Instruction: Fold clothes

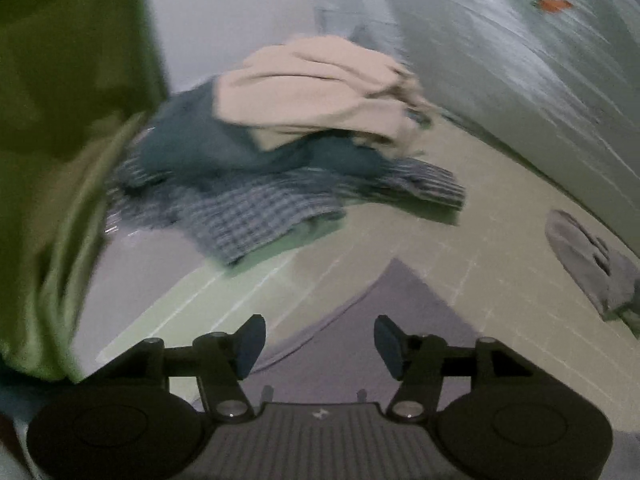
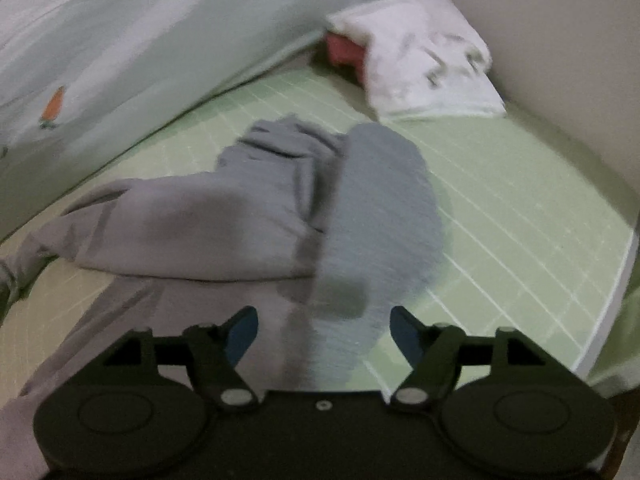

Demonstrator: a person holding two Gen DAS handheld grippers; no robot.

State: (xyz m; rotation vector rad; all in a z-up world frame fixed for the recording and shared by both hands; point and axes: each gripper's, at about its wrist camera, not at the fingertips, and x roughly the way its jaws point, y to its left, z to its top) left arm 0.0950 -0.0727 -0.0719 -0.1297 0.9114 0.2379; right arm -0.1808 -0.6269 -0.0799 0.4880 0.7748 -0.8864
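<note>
I see no bin or basket in either view; the clothes lie loose on a pale green mat ruled with a white grid.

My left tongs stand wide with nothing between the blue pads. Below them lies a flat grey cloth, its corner pointing toward 12 o'clock. At 11 to 12 o'clock sits one heap of three garments: a beige garment on top, soft and rumpled, a dark teal garment under it, and a blue checked shirt at the bottom, spread widest. A green cloth fills the 9 o'clock edge, blurred. At 3 o'clock I make out part of a grey garment, well apart from the heap.

My right tongs are also wide and grip nothing. Directly ahead at 12 o'clock lies the grey hoodie, thick and soft, with a rounded blue-grey panel lying beside it and reaching down between the fingers. At 1 o'clock a white folded cloth lies partly over a red item. A pale sheet with a carrot print runs from 9 to 11 o'clock. Both views are blurred.
</note>
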